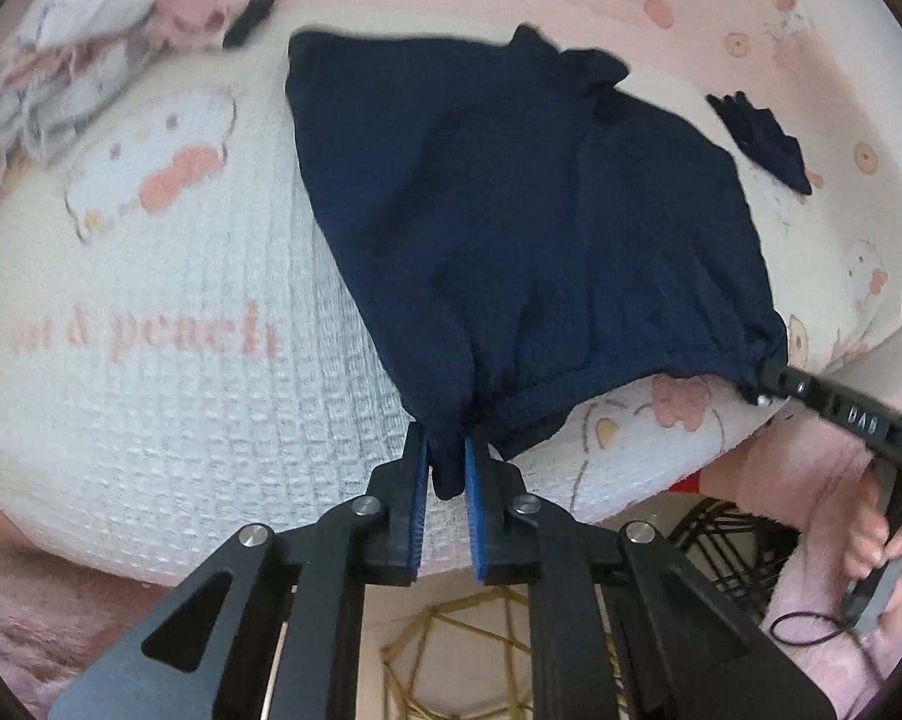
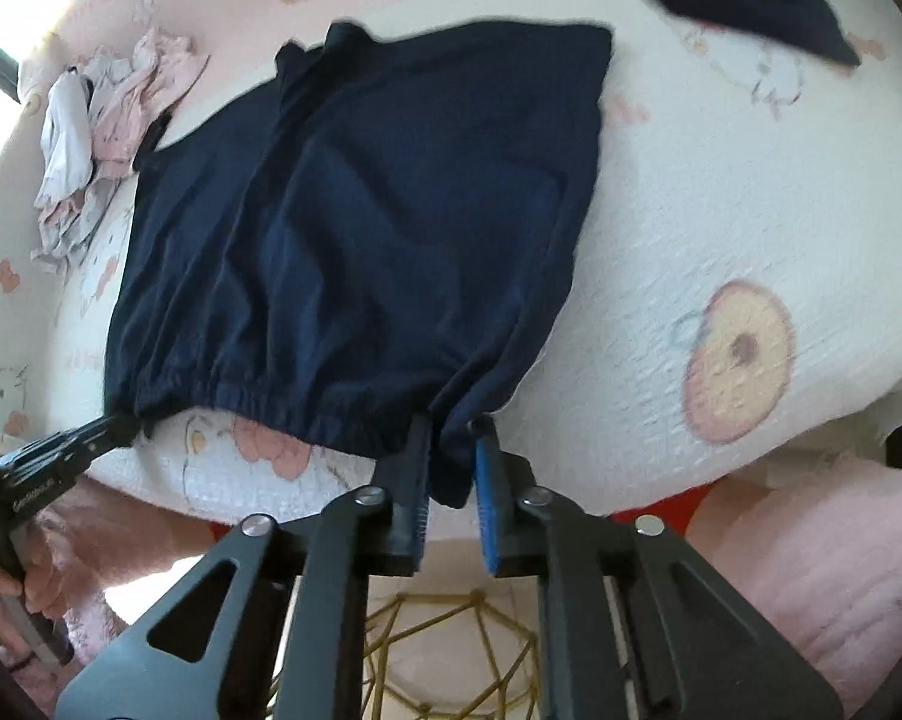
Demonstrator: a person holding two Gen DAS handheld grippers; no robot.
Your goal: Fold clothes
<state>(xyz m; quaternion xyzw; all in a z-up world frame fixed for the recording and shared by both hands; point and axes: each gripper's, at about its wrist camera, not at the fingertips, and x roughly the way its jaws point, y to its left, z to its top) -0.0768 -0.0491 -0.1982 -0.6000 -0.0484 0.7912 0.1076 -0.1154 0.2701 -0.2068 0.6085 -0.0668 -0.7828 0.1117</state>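
Left gripper (image 1: pixel 447 456) and right gripper (image 2: pixel 454 450) each clamp a waistband corner of the navy shorts (image 1: pixel 511 228): soft, light, limp fabric; hold by the elastic hem.

Bed (image 1: pixel 180 312), white-pink cartoon blanket; on it navy shorts (image 1: pixel 511 228), small navy piece (image 1: pixel 763 138), pale clothes heap (image 1: pixel 90 48).
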